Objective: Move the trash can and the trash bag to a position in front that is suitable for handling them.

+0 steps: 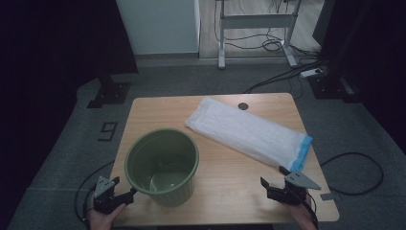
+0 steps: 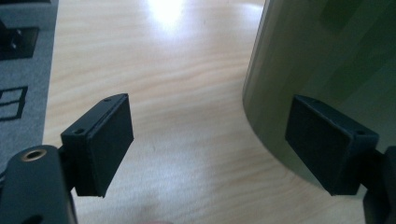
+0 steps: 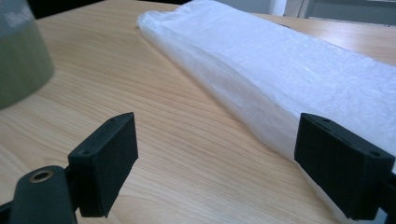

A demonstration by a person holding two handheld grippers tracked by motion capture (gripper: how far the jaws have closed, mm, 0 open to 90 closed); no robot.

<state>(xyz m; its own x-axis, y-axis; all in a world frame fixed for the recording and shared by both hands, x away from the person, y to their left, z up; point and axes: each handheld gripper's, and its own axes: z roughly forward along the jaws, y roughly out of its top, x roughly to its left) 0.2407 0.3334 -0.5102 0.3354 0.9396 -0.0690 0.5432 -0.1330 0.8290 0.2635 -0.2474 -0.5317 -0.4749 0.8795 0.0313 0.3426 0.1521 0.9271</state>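
The green bin stands upright near the table's front left corner. The left gripper sits just beside the bin's base, jaws spread. The right gripper, jaws also spread, rests near the folded plastic bag's blue-edged end.

Glossy green plastic bin, crinkly translucent plastic bag, matt wood table.

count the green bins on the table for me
1. The green bin stands upright on the near left part of the wooden table, just beside the left gripper; its wall shows close up in the left gripper view.
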